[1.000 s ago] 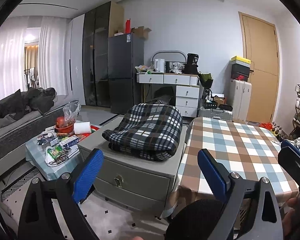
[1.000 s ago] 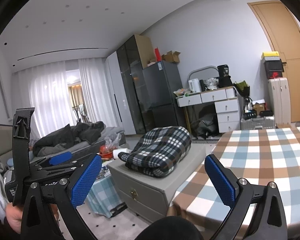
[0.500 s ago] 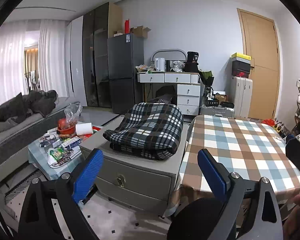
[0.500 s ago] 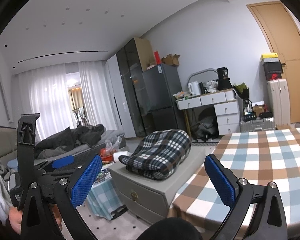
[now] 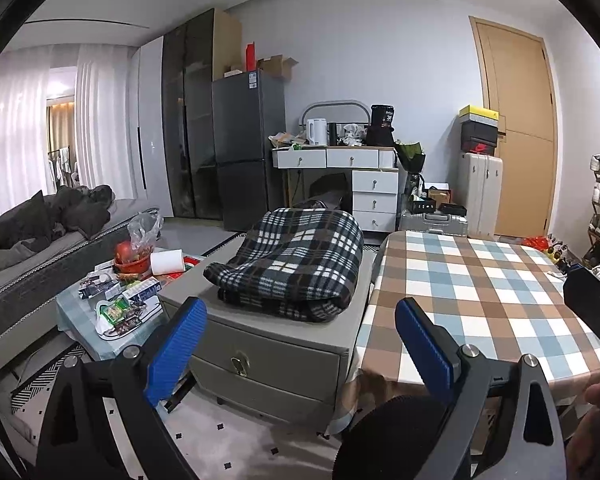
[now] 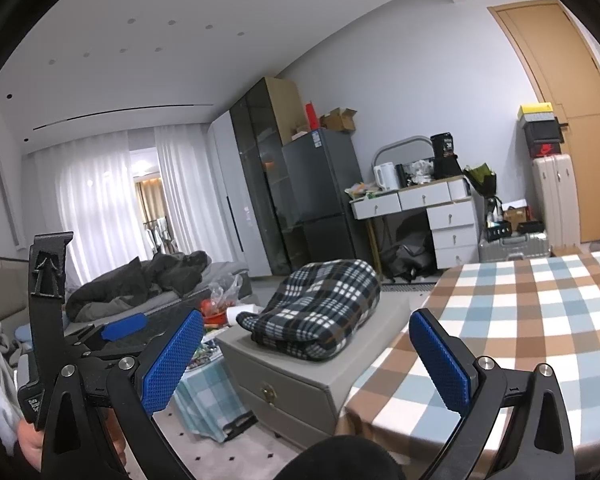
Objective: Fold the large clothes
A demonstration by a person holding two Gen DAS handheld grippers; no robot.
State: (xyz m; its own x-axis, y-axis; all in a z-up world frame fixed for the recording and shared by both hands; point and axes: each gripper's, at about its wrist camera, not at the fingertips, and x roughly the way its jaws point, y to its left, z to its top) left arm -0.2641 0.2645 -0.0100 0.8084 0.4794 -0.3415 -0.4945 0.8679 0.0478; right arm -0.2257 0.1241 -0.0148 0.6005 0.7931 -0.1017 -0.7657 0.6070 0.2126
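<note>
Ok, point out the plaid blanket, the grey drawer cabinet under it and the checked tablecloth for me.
plaid blanket (image 5: 296,256), left wrist view, middle of its top fold.
grey drawer cabinet (image 5: 260,354), left wrist view, upper drawer front.
checked tablecloth (image 6: 532,320), right wrist view, bare middle of the cloth.

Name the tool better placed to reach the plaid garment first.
Left, narrowly. The left tool points almost straight at the plaid garment on the cabinet. The right tool sits nearer the checked table. Both are open.
</note>
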